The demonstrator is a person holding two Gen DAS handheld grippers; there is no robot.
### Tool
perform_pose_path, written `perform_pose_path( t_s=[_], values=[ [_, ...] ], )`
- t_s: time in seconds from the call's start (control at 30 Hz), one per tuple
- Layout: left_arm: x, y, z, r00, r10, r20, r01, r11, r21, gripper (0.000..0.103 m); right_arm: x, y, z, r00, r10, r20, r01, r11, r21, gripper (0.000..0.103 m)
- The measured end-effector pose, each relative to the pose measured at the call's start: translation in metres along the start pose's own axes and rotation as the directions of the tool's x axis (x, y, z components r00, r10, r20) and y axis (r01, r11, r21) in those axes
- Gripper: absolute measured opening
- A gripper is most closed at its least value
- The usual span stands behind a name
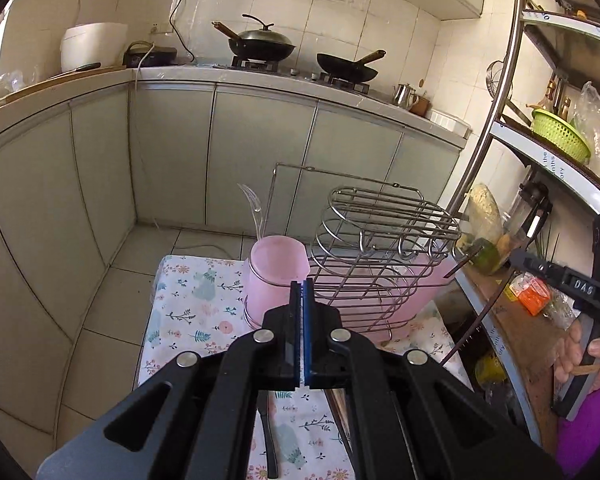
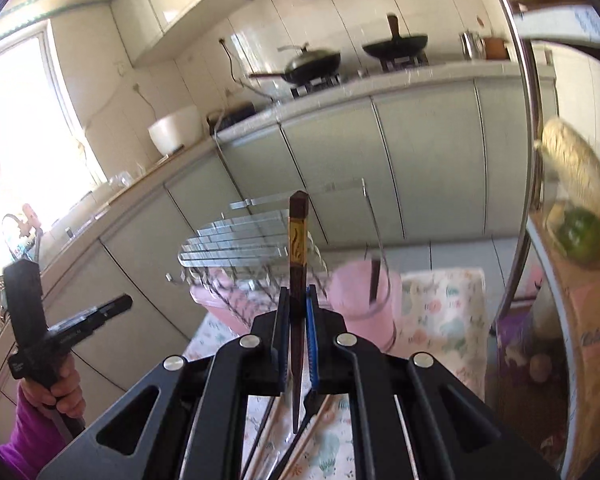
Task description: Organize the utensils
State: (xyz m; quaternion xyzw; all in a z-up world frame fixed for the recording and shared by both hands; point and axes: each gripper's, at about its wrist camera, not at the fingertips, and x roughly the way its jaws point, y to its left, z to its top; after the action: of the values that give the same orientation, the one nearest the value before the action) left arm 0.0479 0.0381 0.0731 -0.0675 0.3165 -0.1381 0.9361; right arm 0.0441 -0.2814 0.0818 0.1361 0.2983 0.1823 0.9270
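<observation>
**Right hand-held gripper holds a chopstick above the utensil rack**

A kitchen seen from two cameras mounted on the tools. A small surface [image 1: 180, 304] covered by a floral cloth carries a wire drying rack [image 1: 384, 240] sitting on a pink tray, with a pink cup [image 1: 274, 276] held in a wire ring at the rack's left end. A clear plastic spoon [image 1: 254, 212] stands upright in that cup.

The left hand-held gripper [image 1: 302, 292] has its jaws pressed together with nothing between them. It hovers above the cloth, with its tips in line with the pink cup. Beneath it, a dark utensil [image 1: 268, 436] lies flat on the cloth.

The right hand-held gripper [image 2: 299, 300] is clamped on a dark brown chopstick [image 2: 297, 248] with a gold band near its top. The chopstick stands nearly upright, its thick end pointing up and its thin end hanging down below the jaws. It is in the air in front of the rack, to the left of the pink cup in this view. That view is blurred. More chopsticks [image 2: 300, 448] lie on the cloth under this gripper.

In the background, two black woks [image 1: 346, 68] sit on a stove along a pale green cabinet run, and a metal shelf at the right holds a green basket [image 1: 560, 136].
</observation>
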Motion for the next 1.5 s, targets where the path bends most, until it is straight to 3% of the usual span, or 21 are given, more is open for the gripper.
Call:
perform_pose_path(
  t_s=[0.2, 0.27, 0.33, 0.4, 0.53, 0.63, 0.7, 0.8, 1.0, 1.1, 1.17, 1.27, 1.4, 1.5],
  values=[
    [0.011, 0.005, -0.007, 0.999, -0.01, -0.048, 0.009, 1.0, -0.024, 0.0, -0.03, 0.011, 0.041, 0.992, -0.026, 0.127, 0.031, 0.999, -0.035, 0.007],
    [0.026, 0.009, -0.016, 0.993, -0.02, -0.116, 0.017, 0.999, -0.031, 0.0, -0.034, 0.012, 0.051, 0.988, -0.037, 0.151, 0.043, 0.998, -0.042, 0.007],
    [0.047, 0.013, -0.028, 0.976, -0.037, -0.213, 0.029, 0.999, -0.041, 0.001, -0.035, 0.012, 0.056, 0.987, -0.037, 0.155, 0.044, 0.998, -0.043, 0.007],
    [0.076, 0.016, -0.047, 0.943, -0.014, -0.333, 0.004, 1.0, -0.031, 0.001, -0.034, 0.013, 0.06, 0.987, -0.038, 0.155, 0.046, 0.998, -0.049, 0.007],
    [0.132, 0.03, -0.088, 0.857, 0.028, -0.515, -0.049, 0.998, -0.028, 0.001, -0.03, 0.011, 0.06, 0.989, -0.043, 0.143, 0.051, 0.998, -0.049, 0.007],
    [0.16, 0.043, -0.106, 0.814, 0.044, -0.58, -0.083, 0.996, -0.041, 0.001, -0.026, 0.007, 0.059, 0.991, -0.051, 0.126, 0.057, 0.997, -0.043, 0.007],
    [0.173, 0.047, -0.11, 0.796, 0.053, -0.603, -0.099, 0.994, -0.043, 0.001, -0.023, 0.005, 0.057, 0.991, -0.055, 0.119, 0.06, 0.997, -0.039, 0.007],
    [0.181, 0.046, -0.104, 0.803, 0.08, -0.591, -0.112, 0.994, -0.018, 0.001, -0.02, 0.001, 0.056, 0.993, -0.056, 0.109, 0.06, 0.998, -0.033, 0.007],
    [0.188, 0.042, -0.102, 0.788, 0.132, -0.602, -0.14, 0.99, 0.033, 0.003, -0.012, -0.007, 0.054, 0.996, -0.047, 0.082, 0.049, 0.999, -0.019, 0.007],
    [0.187, 0.044, -0.101, 0.781, 0.168, -0.602, -0.161, 0.985, 0.066, 0.018, -0.009, -0.01, 0.054, 0.997, -0.04, 0.069, 0.041, 0.999, -0.015, 0.007],
    [0.186, 0.045, -0.1, 0.776, 0.185, -0.603, -0.17, 0.982, 0.083, 0.023, -0.006, -0.012, 0.054, 0.998, -0.035, 0.061, 0.037, 0.999, -0.016, 0.007],
    [0.188, 0.044, -0.099, 0.773, 0.186, -0.607, -0.17, 0.982, 0.085, 0.023, -0.001, -0.013, 0.054, 0.999, -0.026, 0.048, 0.027, 0.999, -0.019, 0.007],
    [0.191, 0.043, -0.097, 0.76, 0.103, -0.641, -0.12, 0.993, 0.017, 0.023, 0.004, -0.016, 0.054, 0.999, -0.017, 0.032, 0.018, 1.0, -0.012, 0.007],
    [0.193, 0.038, -0.099, 0.753, 0.125, -0.646, -0.126, 0.991, 0.046, 0.023, 0.005, -0.019, 0.057, 1.0, -0.013, 0.028, 0.013, 1.0, -0.007, 0.007]
  ],
)
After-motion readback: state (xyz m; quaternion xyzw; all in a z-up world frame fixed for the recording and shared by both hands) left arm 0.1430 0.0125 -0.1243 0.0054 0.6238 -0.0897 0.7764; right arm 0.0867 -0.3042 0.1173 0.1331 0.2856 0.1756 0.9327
